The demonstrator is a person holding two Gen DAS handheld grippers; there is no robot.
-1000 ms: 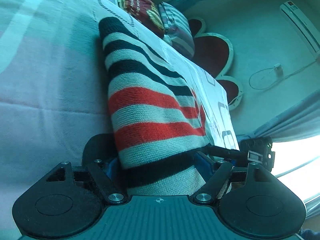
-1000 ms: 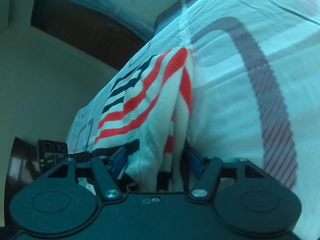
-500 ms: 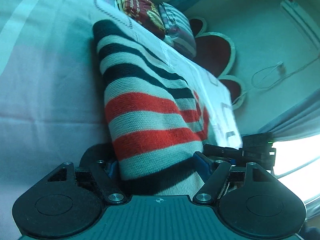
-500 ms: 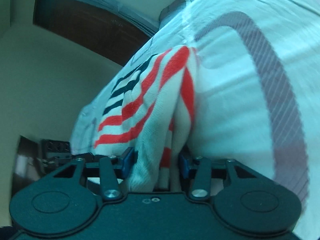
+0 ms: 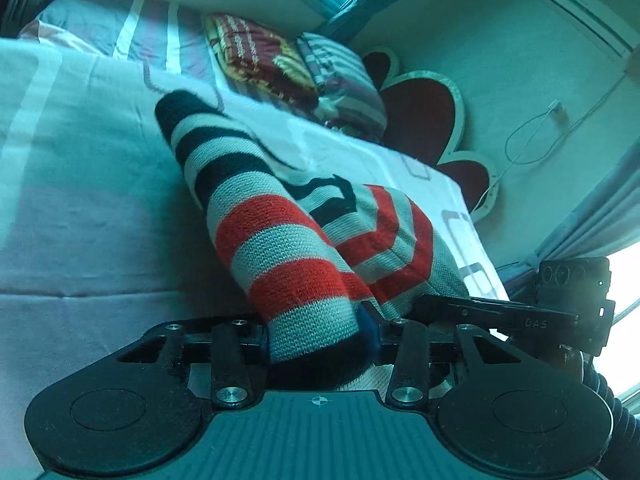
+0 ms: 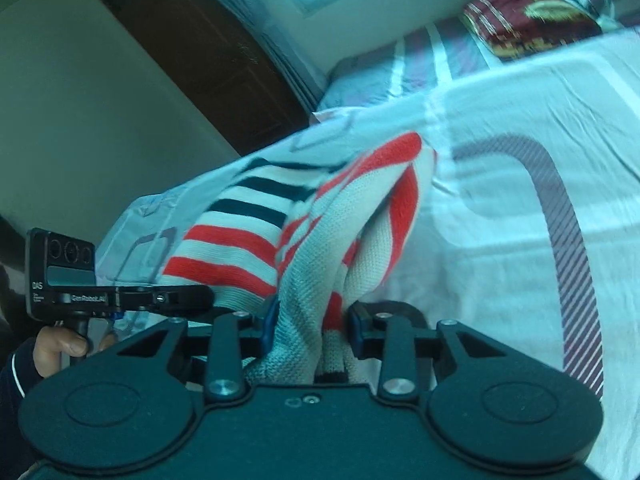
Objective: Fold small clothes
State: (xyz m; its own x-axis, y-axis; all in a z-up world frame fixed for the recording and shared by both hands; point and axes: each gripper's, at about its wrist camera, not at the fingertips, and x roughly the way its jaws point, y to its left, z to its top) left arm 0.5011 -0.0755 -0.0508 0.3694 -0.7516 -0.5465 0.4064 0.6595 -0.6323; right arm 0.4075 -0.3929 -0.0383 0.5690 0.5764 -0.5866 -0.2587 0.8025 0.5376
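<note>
A small knitted sweater [image 5: 280, 240] with red, black and cream stripes is lifted off the bed, bunched and folded on itself. My left gripper [image 5: 320, 336] is shut on its near edge. My right gripper [image 6: 310, 328] is shut on another edge of the same sweater [image 6: 320, 240], whose cloth rises between the jaws. The right gripper also shows at the right of the left wrist view [image 5: 520, 316]. The left gripper shows at the left of the right wrist view [image 6: 120, 296]. The fingertips are hidden by cloth.
The bed sheet [image 5: 80, 200] is pale with grey patterns and spreads under the sweater [image 6: 520, 240]. Folded red blanket [image 5: 260, 60] and striped pillow [image 5: 344, 84] lie at the bed's head. A heart-shaped headboard [image 5: 420, 120], wall, curtain and dark door [image 6: 200, 60] surround it.
Both grippers have lifted the sweater's near edge up and toward the bed's head. The flat striped cloth now buckles into a raised fold, and more of the room shows.
</note>
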